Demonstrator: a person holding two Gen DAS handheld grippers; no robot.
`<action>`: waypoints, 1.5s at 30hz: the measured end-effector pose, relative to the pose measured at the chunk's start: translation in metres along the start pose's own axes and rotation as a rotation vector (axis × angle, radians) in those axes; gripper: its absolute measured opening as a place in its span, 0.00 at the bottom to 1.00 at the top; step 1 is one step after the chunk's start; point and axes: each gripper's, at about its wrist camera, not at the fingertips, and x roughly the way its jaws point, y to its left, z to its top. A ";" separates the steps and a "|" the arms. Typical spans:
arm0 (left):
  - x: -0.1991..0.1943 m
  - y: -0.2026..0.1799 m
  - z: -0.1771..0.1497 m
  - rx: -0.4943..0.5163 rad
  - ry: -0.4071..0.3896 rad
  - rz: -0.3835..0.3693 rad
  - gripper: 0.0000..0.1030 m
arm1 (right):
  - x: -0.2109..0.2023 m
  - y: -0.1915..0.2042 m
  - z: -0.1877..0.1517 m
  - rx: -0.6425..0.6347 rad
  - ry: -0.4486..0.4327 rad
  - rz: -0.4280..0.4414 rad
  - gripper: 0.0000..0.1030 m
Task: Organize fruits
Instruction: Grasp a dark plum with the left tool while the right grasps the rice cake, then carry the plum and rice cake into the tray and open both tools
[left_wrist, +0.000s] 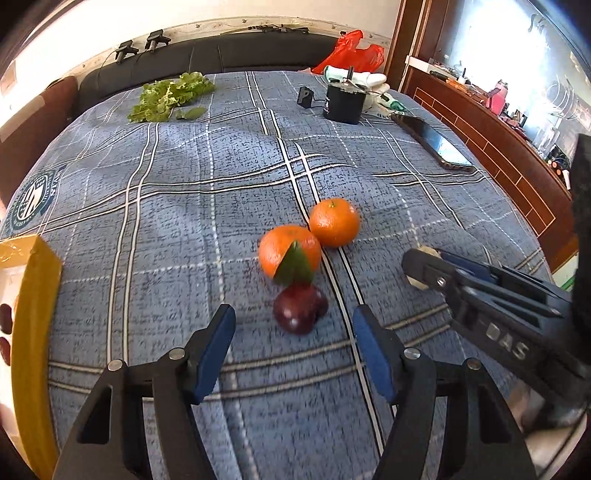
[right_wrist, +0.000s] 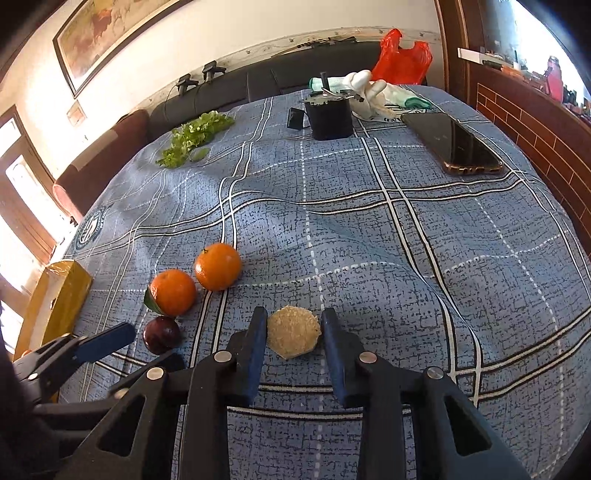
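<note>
While the right gripper (right_wrist: 294, 325) clenches a round, tan, rough-skinned fruit (right_wrist: 293, 332) on the blue plaid cloth (right_wrist: 406, 258) of the bed, its pads press both flanks; it looks light and firm. Just beside it, toward the near left edge, lie a dark red plum (right_wrist: 161, 334) and two glossy oranges (right_wrist: 218, 266), touching; these would likely roll. Half-parted and empty, the left gripper (left_wrist: 293, 321) hovers over the plum. A yellow box (left_wrist: 35, 295) sits at the left edge, with open cloth toward the far black phone (right_wrist: 454, 144)
</note>
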 end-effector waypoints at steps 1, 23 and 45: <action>0.003 -0.001 0.001 0.000 0.002 0.003 0.62 | 0.000 0.000 0.000 0.000 -0.001 0.005 0.31; -0.158 0.145 -0.073 -0.363 -0.206 0.104 0.26 | -0.033 0.034 -0.007 -0.071 -0.160 0.072 0.31; -0.183 0.274 -0.157 -0.611 -0.196 0.243 0.27 | -0.009 0.316 -0.076 -0.502 0.102 0.346 0.33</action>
